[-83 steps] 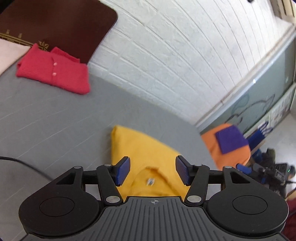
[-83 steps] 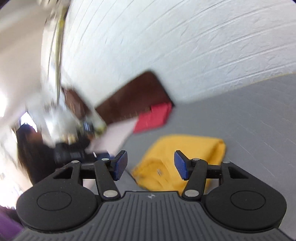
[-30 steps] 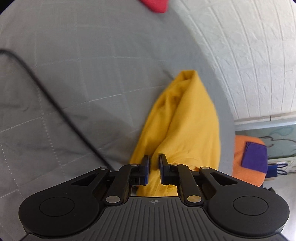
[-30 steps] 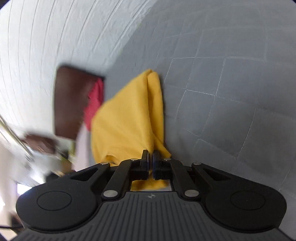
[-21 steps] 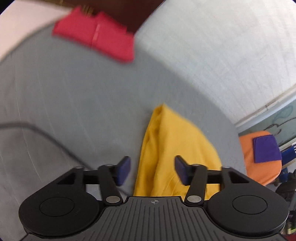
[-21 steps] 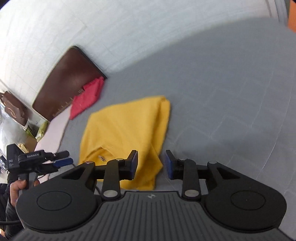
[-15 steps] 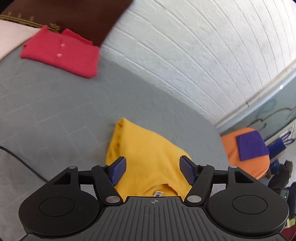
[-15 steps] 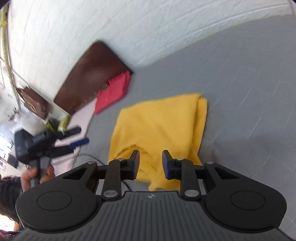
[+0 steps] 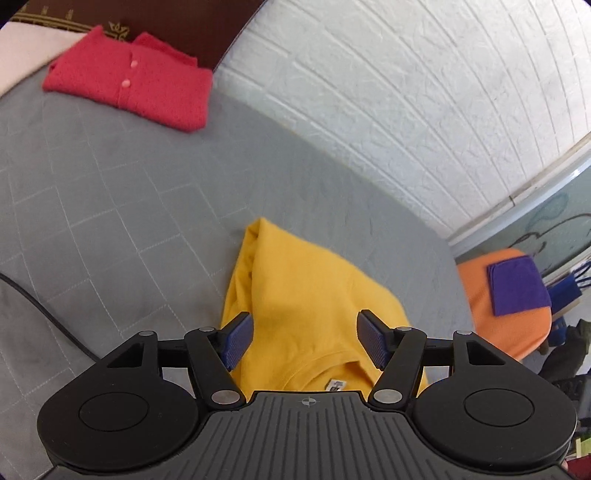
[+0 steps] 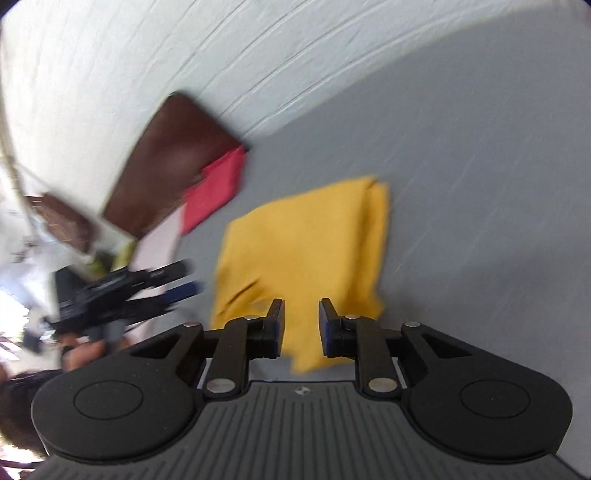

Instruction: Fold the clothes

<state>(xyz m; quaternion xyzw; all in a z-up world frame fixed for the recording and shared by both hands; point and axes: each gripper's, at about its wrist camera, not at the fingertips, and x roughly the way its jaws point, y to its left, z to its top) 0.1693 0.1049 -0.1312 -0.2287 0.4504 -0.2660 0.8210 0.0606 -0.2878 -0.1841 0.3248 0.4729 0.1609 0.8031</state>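
Soft folded yellow shirt (image 9: 310, 295) on quilted grey cover (image 9: 110, 192), left gripper (image 9: 303, 341) wide-spread, right gripper (image 10: 301, 325) narrowly parted.

A bedroom in a home: grey quilted bedspread (image 9: 110, 192) against a white-painted brick wall (image 9: 406, 92), dark brown headboard (image 9: 177, 26) at the far left corner, folded red shirt (image 9: 129, 92) beside it, orange stool (image 9: 506, 306) (purple cloth (image 9: 517, 288) on top) past the right edge.
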